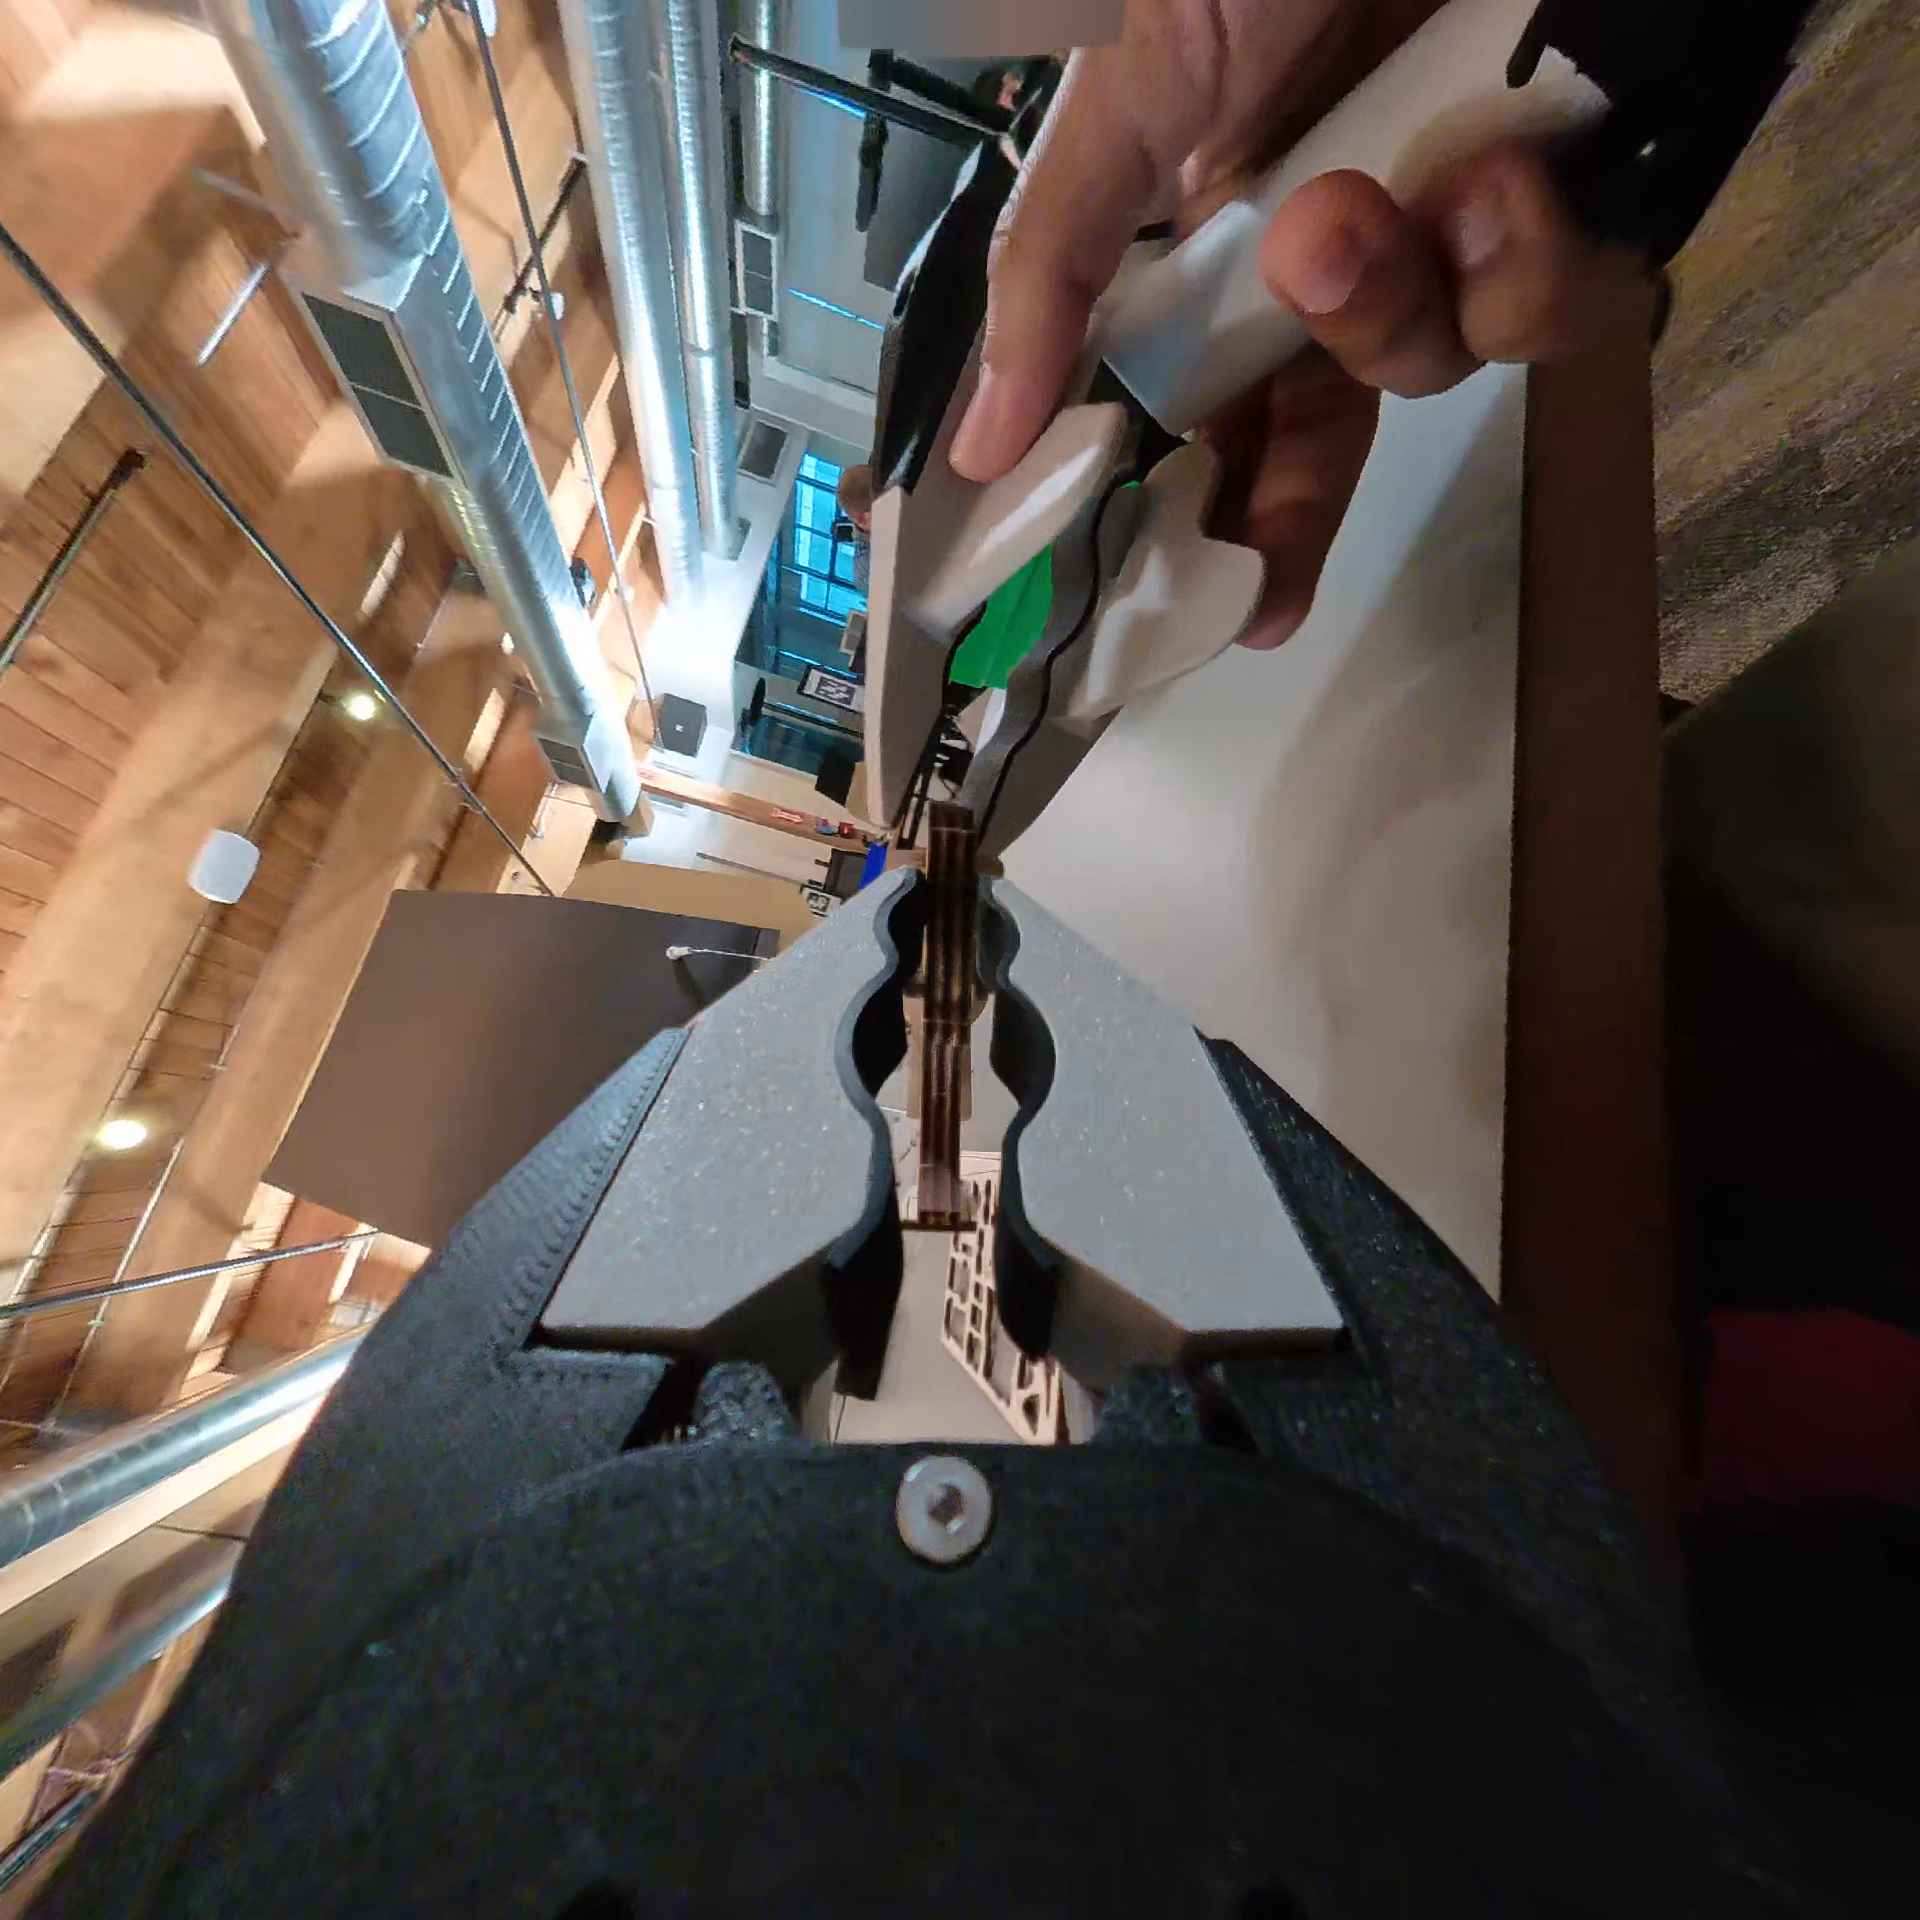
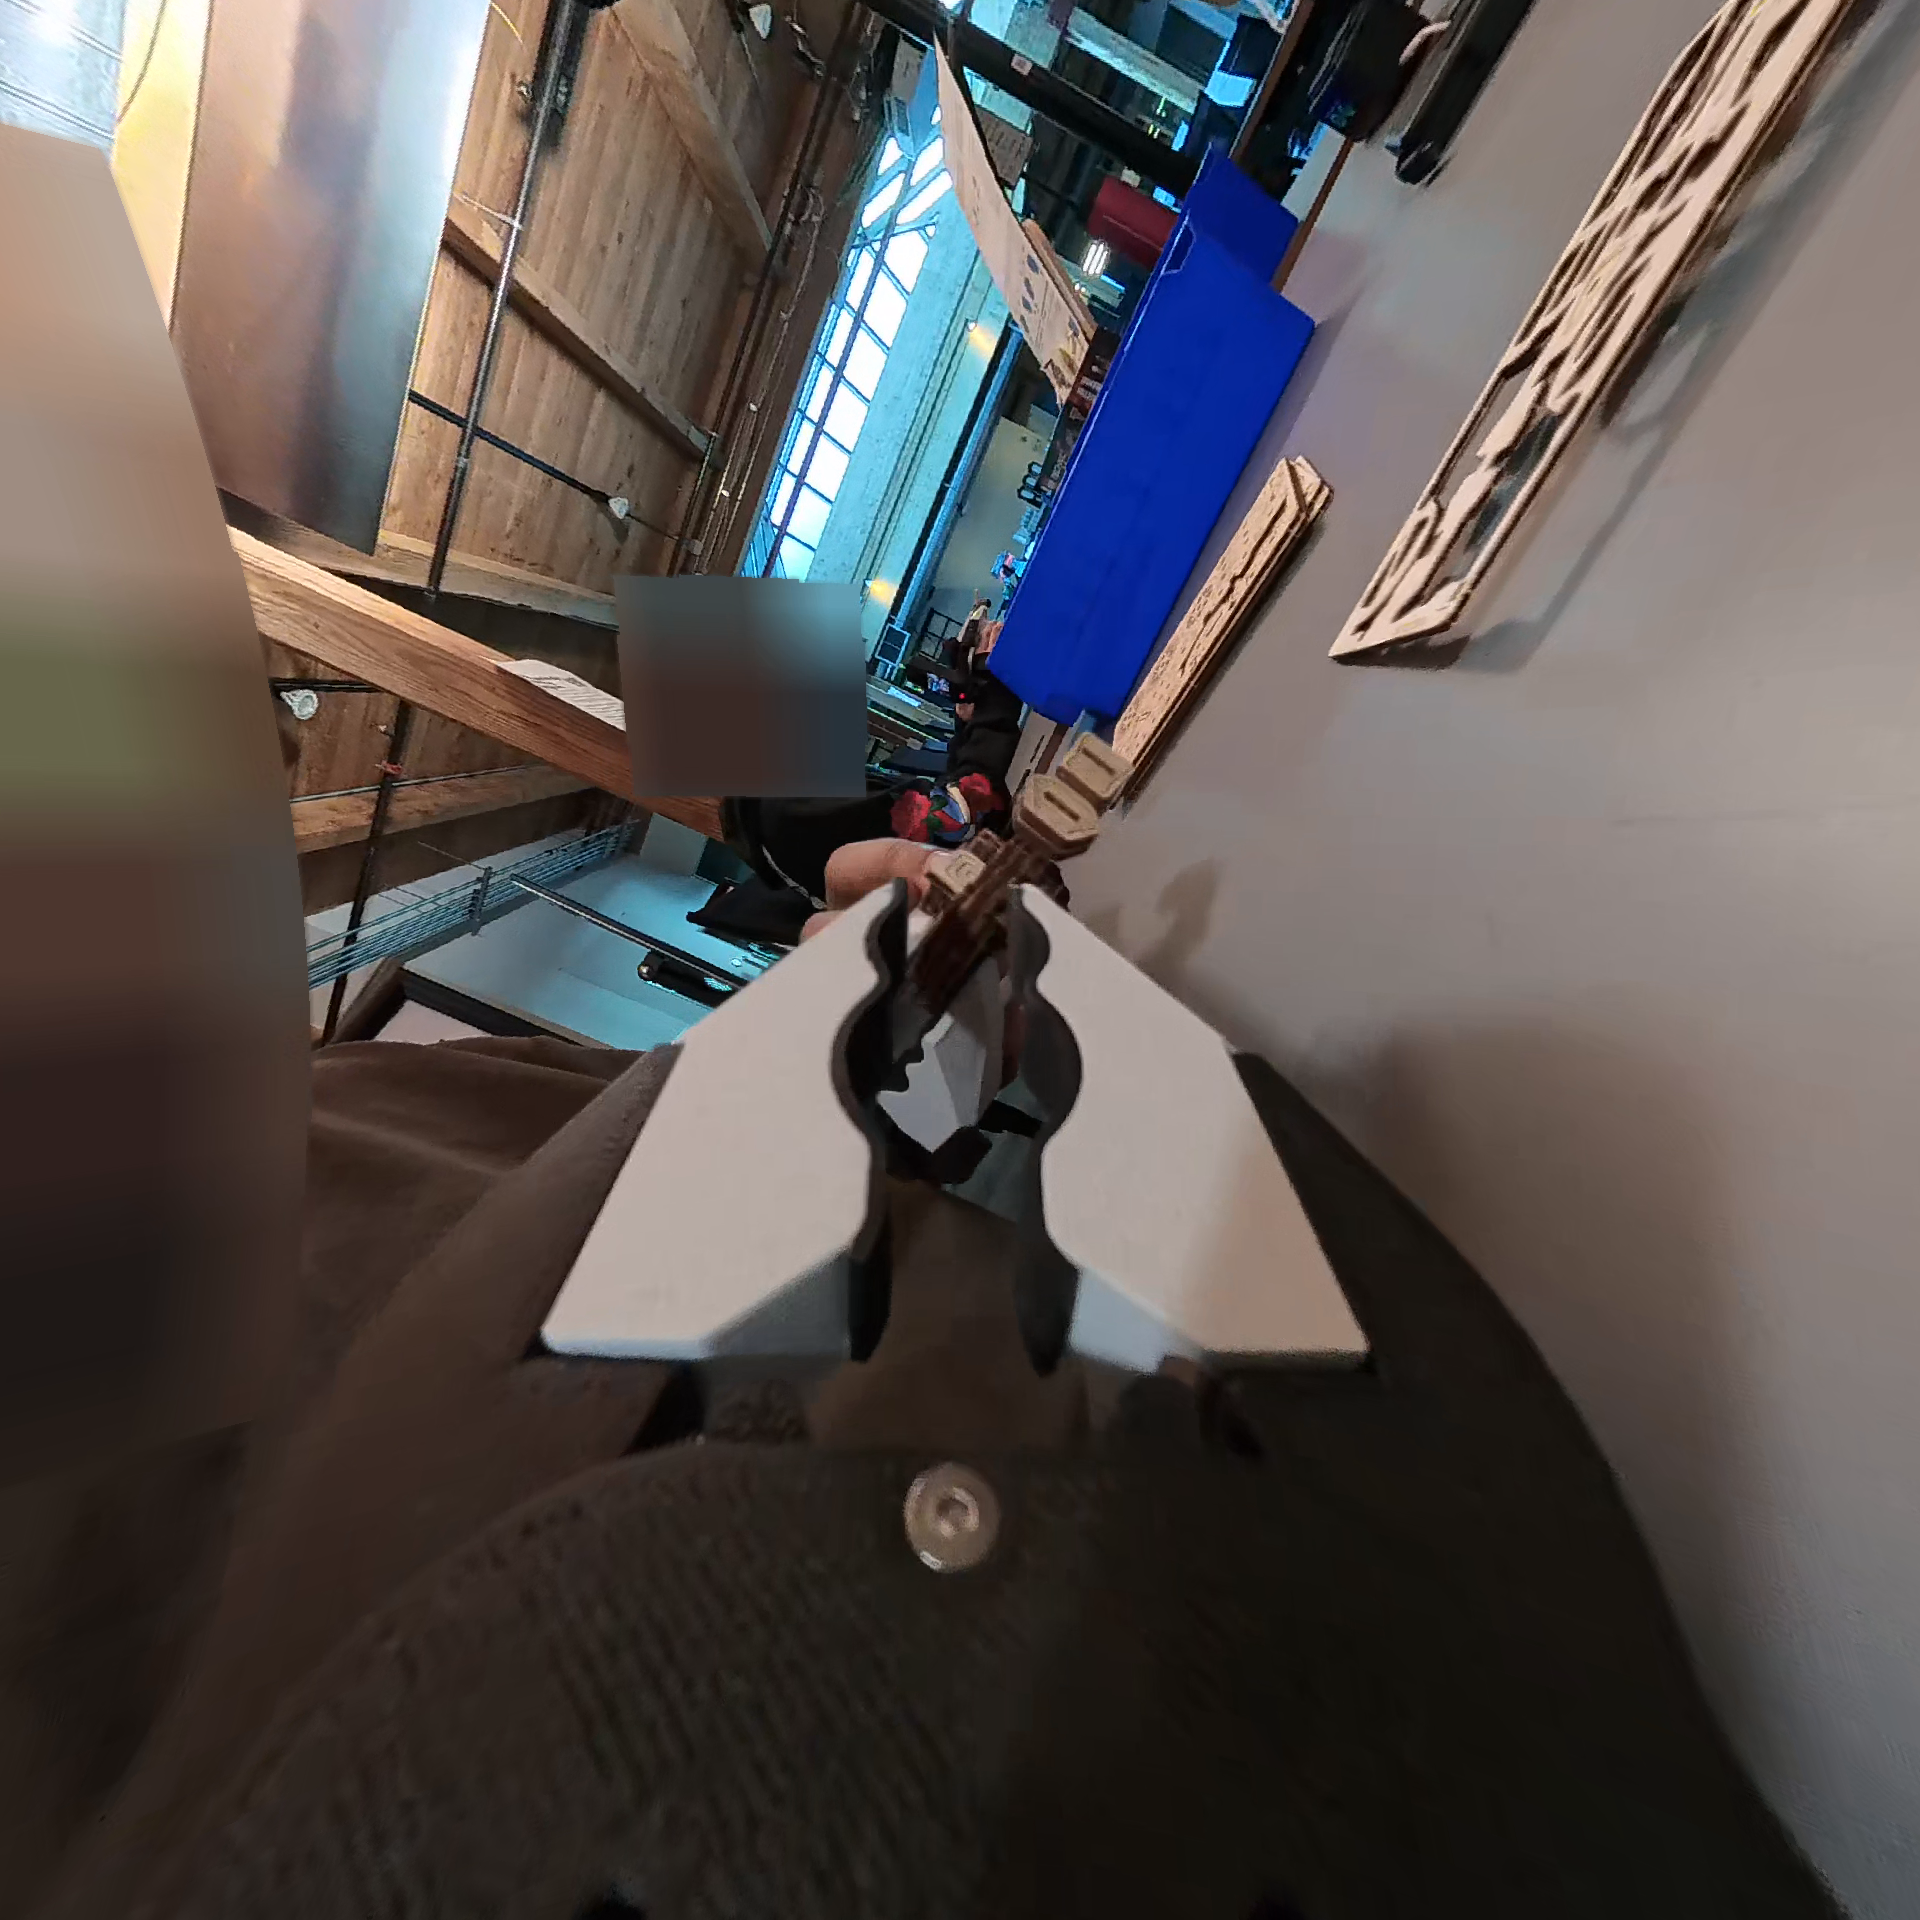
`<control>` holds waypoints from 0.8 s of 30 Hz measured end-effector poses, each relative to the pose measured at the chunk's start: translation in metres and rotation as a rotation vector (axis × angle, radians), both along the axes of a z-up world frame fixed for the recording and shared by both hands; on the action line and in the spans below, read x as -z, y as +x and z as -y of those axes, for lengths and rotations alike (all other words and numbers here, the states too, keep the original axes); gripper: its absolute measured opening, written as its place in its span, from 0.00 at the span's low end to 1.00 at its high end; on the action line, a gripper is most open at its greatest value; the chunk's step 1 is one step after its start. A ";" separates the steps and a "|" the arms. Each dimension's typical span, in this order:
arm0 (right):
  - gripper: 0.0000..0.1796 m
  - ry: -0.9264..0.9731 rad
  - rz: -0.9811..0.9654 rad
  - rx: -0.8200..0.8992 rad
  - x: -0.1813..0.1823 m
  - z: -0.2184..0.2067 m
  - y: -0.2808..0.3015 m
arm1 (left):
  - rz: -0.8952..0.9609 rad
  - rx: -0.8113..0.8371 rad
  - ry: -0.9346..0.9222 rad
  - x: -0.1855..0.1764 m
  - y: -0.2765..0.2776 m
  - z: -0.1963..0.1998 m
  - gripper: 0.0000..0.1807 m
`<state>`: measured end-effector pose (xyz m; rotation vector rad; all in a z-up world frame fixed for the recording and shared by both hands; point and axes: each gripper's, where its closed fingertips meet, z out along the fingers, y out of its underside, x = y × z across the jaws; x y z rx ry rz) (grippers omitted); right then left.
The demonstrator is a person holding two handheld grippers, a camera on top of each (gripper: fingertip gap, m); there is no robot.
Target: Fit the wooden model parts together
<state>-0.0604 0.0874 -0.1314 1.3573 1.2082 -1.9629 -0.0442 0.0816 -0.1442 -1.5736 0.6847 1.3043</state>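
Note:
In the left wrist view my left gripper (image 1: 951, 894) is shut on a thin layered wooden part (image 1: 948, 1039) seen edge-on, held above the white table (image 1: 1299, 831). My right gripper (image 1: 940, 816), held by a hand (image 1: 1226, 260), meets the far end of the same part, tip to tip. In the right wrist view my right gripper (image 2: 956, 904) is shut on the wooden part (image 2: 961, 935). Pale slotted pieces (image 2: 1060, 805) stick out beyond its tips. A grey piece of the left gripper (image 2: 956, 1049) shows through the gap between the fingers.
A wooden sheet with cut-outs (image 2: 1590, 312) lies on the table (image 2: 1558, 935); it also shows in the left wrist view (image 1: 987, 1309). A stack of wooden sheets (image 2: 1226, 613) leans by a blue bin (image 2: 1143, 468). The table's brown edge (image 1: 1579, 831) is on the right.

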 end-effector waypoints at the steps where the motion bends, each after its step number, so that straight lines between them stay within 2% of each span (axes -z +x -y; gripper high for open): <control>1: 0.07 0.003 -0.001 0.003 0.000 0.000 0.000 | -0.009 -0.004 0.001 -0.001 -0.001 0.000 0.04; 7: 0.06 0.002 -0.007 0.006 -0.001 0.000 0.000 | -0.053 -0.016 0.000 -0.001 -0.001 0.001 0.04; 18: 0.05 0.001 -0.020 0.013 -0.003 -0.001 0.000 | -0.026 -0.021 0.022 -0.002 -0.003 0.001 0.04; 21: 0.05 0.001 -0.030 0.041 -0.005 -0.008 -0.003 | 0.034 -0.033 0.055 -0.005 -0.006 0.003 0.15; 24: 0.05 0.025 -0.042 0.077 -0.005 -0.020 -0.007 | 0.157 -0.018 0.077 -0.003 -0.009 0.004 0.20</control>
